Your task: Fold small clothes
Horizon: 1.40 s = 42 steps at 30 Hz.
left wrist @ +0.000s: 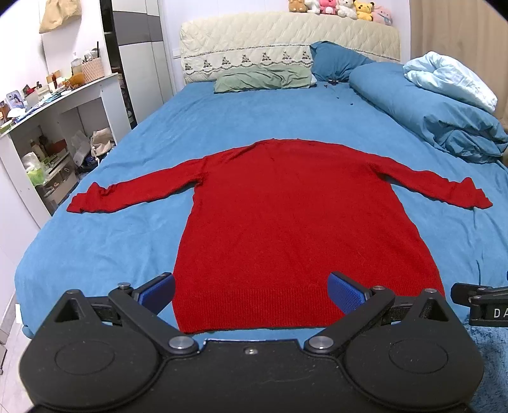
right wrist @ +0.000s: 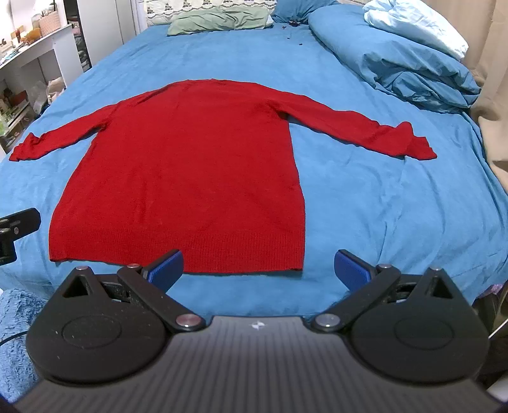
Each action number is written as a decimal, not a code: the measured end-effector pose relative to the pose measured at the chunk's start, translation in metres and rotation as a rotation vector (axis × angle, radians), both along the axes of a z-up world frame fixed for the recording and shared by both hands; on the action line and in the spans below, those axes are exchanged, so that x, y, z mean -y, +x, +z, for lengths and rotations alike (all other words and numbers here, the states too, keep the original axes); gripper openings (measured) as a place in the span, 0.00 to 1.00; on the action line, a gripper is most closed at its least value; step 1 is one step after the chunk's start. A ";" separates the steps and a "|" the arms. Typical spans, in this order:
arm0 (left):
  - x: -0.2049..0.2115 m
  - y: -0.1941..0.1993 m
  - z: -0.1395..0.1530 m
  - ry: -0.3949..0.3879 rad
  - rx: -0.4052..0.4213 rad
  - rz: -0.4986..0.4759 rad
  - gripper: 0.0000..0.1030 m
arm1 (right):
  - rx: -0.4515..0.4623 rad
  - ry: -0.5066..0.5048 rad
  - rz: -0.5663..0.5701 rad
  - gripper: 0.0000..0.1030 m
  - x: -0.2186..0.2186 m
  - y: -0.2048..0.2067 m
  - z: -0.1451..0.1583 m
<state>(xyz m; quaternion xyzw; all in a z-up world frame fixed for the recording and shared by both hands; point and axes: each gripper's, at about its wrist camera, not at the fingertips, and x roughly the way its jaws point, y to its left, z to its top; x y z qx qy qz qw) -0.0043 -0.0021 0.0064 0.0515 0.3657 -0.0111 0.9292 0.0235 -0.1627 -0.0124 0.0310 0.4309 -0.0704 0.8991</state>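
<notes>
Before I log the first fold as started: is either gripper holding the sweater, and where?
Nothing is held. The left gripper and right gripper are both open above the red sweater's hem.

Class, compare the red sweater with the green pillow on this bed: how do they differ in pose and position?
The red sweater lies spread flat with sleeves out, near the foot of the bed; the green pillow is rumpled, up against the headboard. The sweater looks far larger than the pillow. Both rest on the blue sheet.

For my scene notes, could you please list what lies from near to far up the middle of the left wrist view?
Left gripper → red sweater → bare blue sheet → green pillow → quilted headboard → plush toys.
</notes>
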 end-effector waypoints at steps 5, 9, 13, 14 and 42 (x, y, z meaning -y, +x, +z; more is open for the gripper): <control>-0.001 0.000 0.002 -0.007 0.002 0.001 1.00 | 0.002 0.001 0.000 1.00 -0.001 0.000 0.000; -0.001 0.000 0.002 -0.007 0.002 0.000 1.00 | 0.004 0.000 0.001 1.00 -0.001 0.000 -0.001; -0.002 -0.001 0.002 -0.005 0.002 0.000 1.00 | 0.006 0.001 0.001 1.00 -0.001 0.000 -0.001; -0.002 -0.001 0.002 -0.006 0.002 0.000 1.00 | 0.007 -0.001 0.002 1.00 -0.002 0.000 -0.001; -0.004 -0.004 0.007 -0.024 0.014 0.005 1.00 | 0.015 -0.001 0.014 1.00 -0.003 -0.003 0.001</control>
